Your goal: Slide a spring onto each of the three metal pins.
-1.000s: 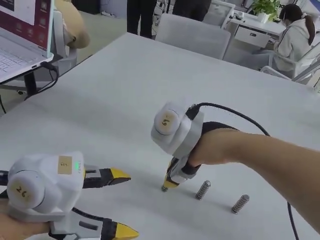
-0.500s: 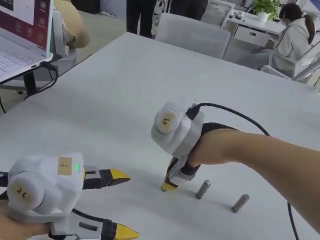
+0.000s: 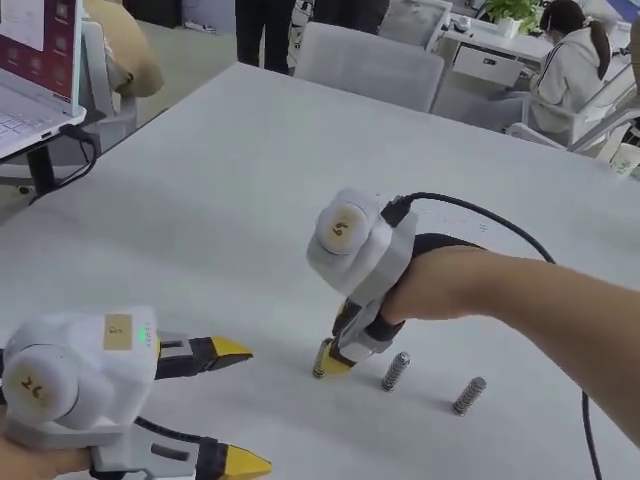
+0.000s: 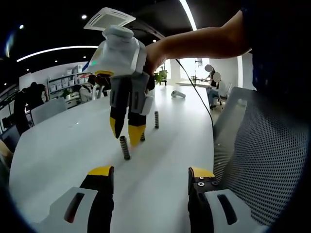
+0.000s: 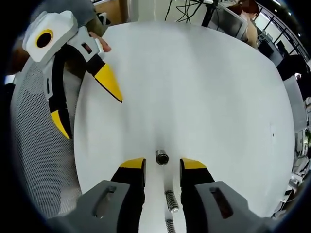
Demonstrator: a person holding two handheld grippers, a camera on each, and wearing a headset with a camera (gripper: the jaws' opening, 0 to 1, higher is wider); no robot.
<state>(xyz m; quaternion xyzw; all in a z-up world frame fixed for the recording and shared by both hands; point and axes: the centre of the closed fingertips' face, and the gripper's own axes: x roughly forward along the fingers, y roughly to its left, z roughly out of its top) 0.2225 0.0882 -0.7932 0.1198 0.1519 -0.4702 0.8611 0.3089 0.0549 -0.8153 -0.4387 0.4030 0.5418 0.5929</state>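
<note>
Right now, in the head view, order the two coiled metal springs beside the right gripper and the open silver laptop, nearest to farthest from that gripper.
1. Coiled metal spring, just right of the right gripper.
2. Second coiled spring, further right.
3. Open silver laptop, far upper left.

White, matte tabletop (image 3: pixel 240 170) carrying three coiled springs, all standing upright on its surface in a short straight row. As seen in the head view, the left spring (image 5: pixel 162 157), middle spring (image 3: pixel 396 371) and right spring (image 3: pixel 468 395) stand close together without touching.
</note>
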